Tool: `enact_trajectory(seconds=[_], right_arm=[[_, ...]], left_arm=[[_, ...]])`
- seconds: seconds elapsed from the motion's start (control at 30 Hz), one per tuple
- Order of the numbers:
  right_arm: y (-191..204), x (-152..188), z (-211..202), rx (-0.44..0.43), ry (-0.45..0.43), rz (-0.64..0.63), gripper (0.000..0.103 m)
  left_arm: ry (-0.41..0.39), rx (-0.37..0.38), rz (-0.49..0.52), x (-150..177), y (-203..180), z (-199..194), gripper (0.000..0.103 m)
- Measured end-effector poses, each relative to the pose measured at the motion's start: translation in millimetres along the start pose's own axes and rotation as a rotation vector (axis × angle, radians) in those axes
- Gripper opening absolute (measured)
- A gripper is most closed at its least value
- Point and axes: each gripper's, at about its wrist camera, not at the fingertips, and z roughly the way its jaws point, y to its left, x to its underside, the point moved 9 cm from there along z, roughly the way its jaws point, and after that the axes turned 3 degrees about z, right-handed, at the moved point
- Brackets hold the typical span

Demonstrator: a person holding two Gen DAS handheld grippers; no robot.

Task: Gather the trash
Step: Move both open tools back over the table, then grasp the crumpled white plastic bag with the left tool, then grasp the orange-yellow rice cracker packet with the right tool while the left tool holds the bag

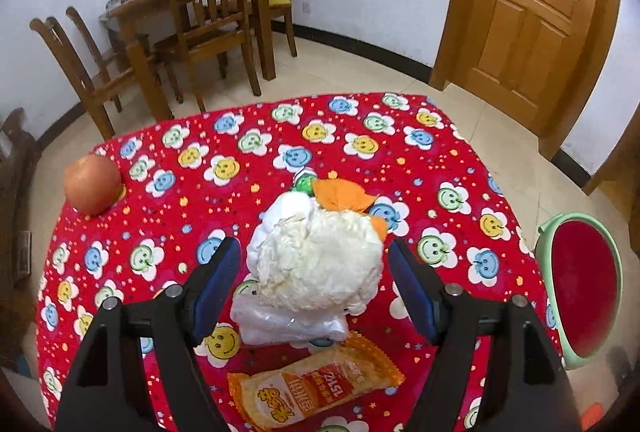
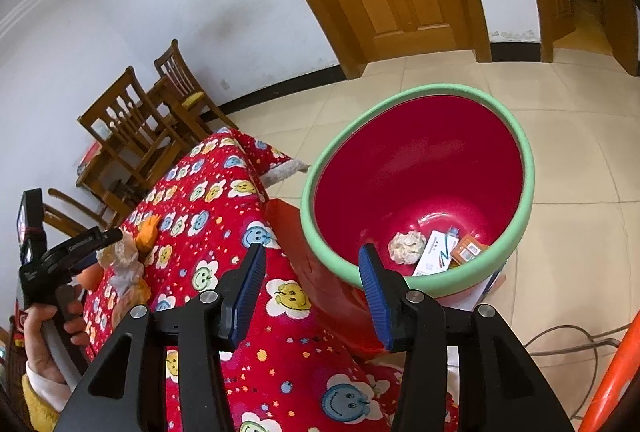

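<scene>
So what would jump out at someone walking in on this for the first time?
Probably the loud red tablecloth with smiley flowers, and the pile of crumpled white paper on it, framed by the open left hand-held gripper. Beside the table stands a green-rimmed red bin with a few scraps already inside, the right hand-held gripper open and empty above its near rim.

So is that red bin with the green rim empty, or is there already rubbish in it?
Not empty. The bin already holds a crumpled paper ball, a white carton and an orange packet at its bottom.
</scene>
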Motion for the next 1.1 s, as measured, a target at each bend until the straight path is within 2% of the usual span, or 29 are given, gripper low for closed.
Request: enact_trajectory(seconds=[0.1,0.17,0.23,0.27,0.33,0.4,0.6,0.83,0.97,1.1], right_arm=[[1.4,0.8,1.7,0.002,0.004,-0.004,0.049],[2.2,0.9,2.3,0.002,0.006,-0.005,0.049],[4.3,1.2,3.6,0.001,0.006,-0.006,0.049],[5.7,1.4,3.9,-0.002,0.007,-0.007,0.049],[7.5,2.0,3.5,-0.011,0.007,-0.007,0.049],[11.5,2.0,3.5,-0.016,0.007,-0.012,0.049],[27.4,5.7,2.1,-0.032,0.007,-0.043,0.049],[50.8,13.8,2.7,-0.062,0.018,-0.08,0.049],[66.2,21.8,5.6,-0.077,0.037,-0.105,0.05],[83.9,29.2,10.1,-0.098,0.059,-0.132,0.055]], left_arm=[[0.002,0.002,0.005,2.8,1.6,4.7,0.075],[-0.003,0.014,0.012,3.7,1.7,5.0,0.068],[-0.007,0.031,0.023,4.2,-0.5,3.6,0.053],[-0.008,0.039,0.03,4.8,-1.4,2.8,0.051],[-0.009,0.054,0.04,5.8,-3.1,0.6,0.041],[-0.008,0.072,0.04,7.0,-3.4,-1.7,0.038],[-0.056,0.123,0.039,6.8,-1.3,-29.4,0.037],[-0.123,0.138,0.018,6.2,14.3,-67.1,0.037],[-0.137,0.137,-0.004,12.4,29.5,-79.2,0.037],[-0.127,0.129,-0.038,22.9,50.6,-82.6,0.037]])
